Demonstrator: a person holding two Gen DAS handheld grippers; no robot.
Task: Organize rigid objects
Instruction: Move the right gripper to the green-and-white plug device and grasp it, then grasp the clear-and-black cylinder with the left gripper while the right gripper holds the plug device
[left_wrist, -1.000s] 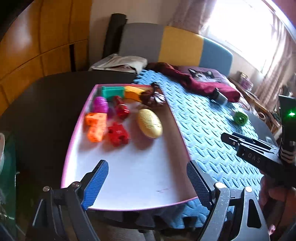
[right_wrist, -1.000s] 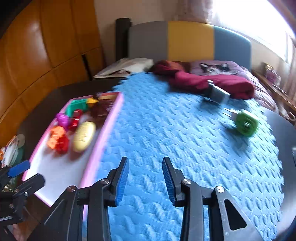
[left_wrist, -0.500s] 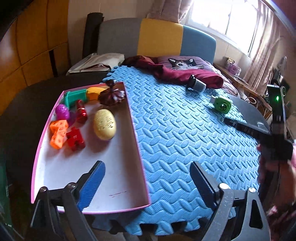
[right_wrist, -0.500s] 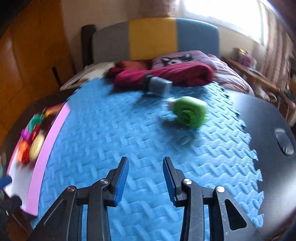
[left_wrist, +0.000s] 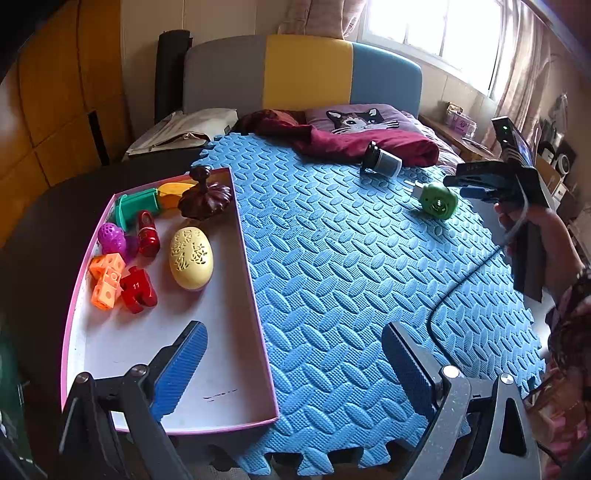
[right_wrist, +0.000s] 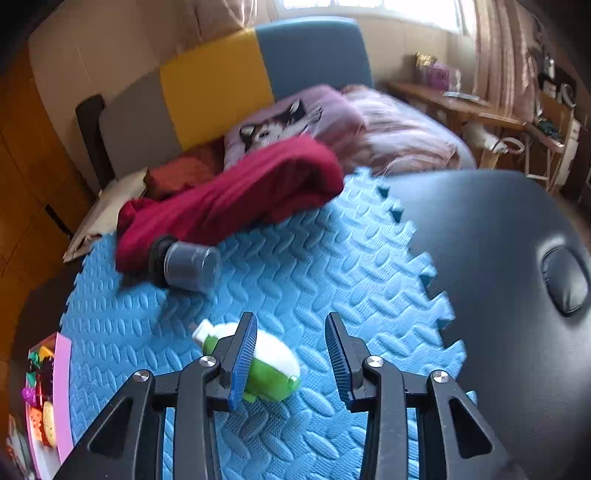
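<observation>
Right gripper (right_wrist: 290, 354) swung over green toy (right_wrist: 269, 373), jaws apart, empty; left gripper (left_wrist: 293, 363) jaws just widened, empty.

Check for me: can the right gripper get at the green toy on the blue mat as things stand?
Probably yes. The right gripper hangs just above the green toy, nothing covering it. But the toy sits under the left finger, not in the narrow gap, so shift left and open wider first.

My left camera looks down over the pink tray (left_wrist: 258, 295) and blue mat (left_wrist: 351, 258). My right sits close above the green toy (right_wrist: 273, 376). Both share the mat, toy and grey cup (right_wrist: 192, 267).
</observation>
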